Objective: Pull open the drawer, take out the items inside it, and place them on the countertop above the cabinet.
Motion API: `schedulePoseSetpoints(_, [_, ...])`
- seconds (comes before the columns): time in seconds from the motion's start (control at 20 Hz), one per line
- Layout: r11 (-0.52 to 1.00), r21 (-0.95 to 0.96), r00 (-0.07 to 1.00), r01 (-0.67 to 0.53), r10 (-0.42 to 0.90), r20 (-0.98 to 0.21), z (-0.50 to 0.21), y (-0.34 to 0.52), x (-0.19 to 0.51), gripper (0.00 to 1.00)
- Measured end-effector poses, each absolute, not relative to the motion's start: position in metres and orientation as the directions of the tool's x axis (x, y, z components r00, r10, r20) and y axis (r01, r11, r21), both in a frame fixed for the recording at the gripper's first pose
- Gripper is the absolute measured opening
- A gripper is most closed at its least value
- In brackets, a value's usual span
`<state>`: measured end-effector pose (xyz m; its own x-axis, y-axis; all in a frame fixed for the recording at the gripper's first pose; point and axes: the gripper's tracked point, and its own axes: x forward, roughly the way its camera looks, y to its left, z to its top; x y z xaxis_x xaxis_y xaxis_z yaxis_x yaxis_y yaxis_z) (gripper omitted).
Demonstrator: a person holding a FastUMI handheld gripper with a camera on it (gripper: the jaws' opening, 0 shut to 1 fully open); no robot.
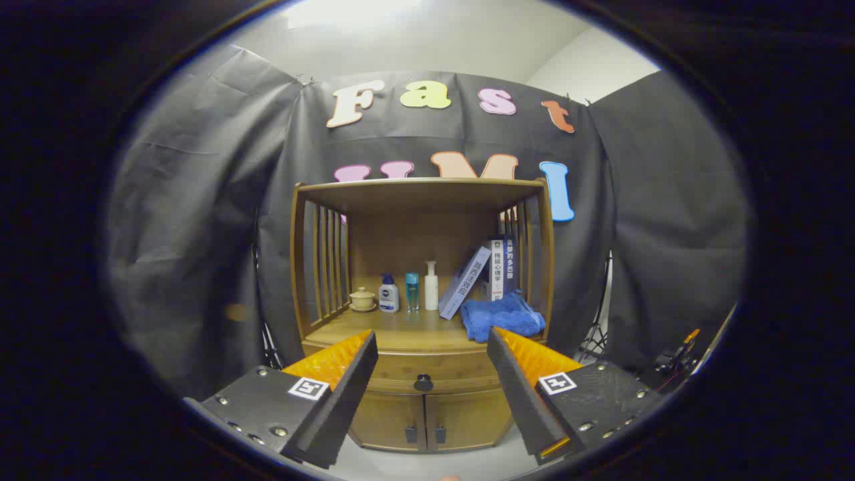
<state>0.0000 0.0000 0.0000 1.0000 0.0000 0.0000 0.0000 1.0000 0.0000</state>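
A wooden cabinet point(401, 200) stands ahead of me against the booth wall. Its drawer point(434, 371) is closed, with a dark round knob point(423, 383) showing between my fingers, some way beyond them. Above the drawer is the countertop point(394, 331), under an open shelf frame with slatted sides. My gripper point(431, 344) is open and holds nothing; its two fingers frame the drawer front from a distance. The drawer's contents are hidden.
On the countertop stand a small lidded cup point(362, 298), three little bottles point(411, 291), leaning books point(481, 277) and a folded blue towel point(502, 318) at the right front. Two small doors point(421, 417) sit below the drawer. A stand with a clamp point(674, 361) is at right.
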Motion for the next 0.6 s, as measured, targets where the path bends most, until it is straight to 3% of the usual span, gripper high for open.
schedulePoseSetpoints(0.6, [1.0,0.026,1.0,-0.004,0.005,-0.015,-0.02,0.003,0.017,0.98])
